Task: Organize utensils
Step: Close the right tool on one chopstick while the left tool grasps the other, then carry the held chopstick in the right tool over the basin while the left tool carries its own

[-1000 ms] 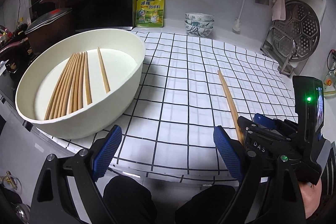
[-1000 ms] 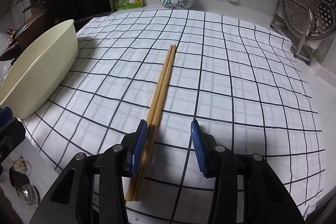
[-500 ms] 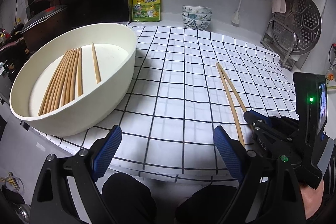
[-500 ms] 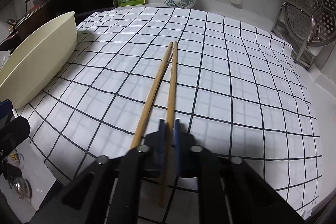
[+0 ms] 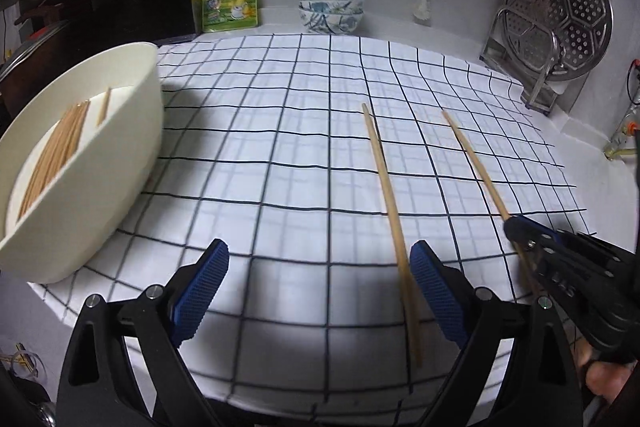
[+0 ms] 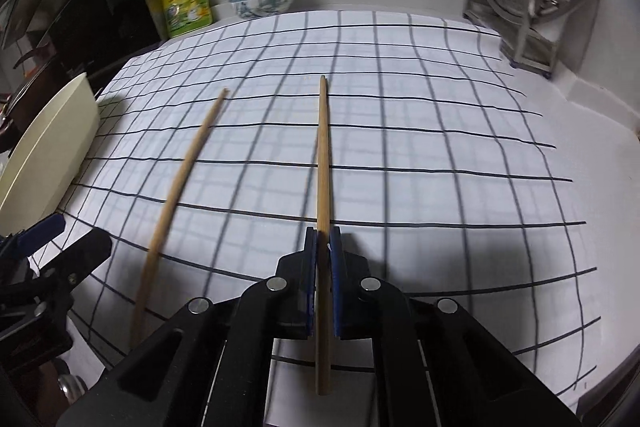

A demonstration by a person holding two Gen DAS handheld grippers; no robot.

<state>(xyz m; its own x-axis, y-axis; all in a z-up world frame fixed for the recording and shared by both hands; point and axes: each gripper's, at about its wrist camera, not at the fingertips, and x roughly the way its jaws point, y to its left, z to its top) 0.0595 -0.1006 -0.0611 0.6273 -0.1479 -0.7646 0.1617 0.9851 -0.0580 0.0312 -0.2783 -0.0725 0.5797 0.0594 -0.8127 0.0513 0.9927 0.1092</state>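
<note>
My right gripper (image 6: 323, 239) is shut on a wooden chopstick (image 6: 322, 155) and holds it pointing away over the checked cloth; it also shows in the left wrist view (image 5: 474, 163). A second chopstick (image 6: 180, 187) lies on the cloth to its left, seen in the left wrist view (image 5: 390, 211) just left of my right-hand pad. My left gripper (image 5: 320, 287) is open and empty near the cloth's front edge. A cream oval basin (image 5: 120, 163) at the left holds several chopsticks (image 5: 56, 151).
The checked cloth (image 5: 280, 131) covers the counter. A yellow seasoning pouch (image 5: 228, 1) and stacked patterned bowls (image 5: 331, 9) stand at the back wall. A metal steamer rack (image 5: 556, 27) leans at the back right. A stove with a pot is at the far left.
My right gripper closed on one chopstick and moved it rightwards, away from the other. My left gripper shifted right, so the basin sits further left in its view.
</note>
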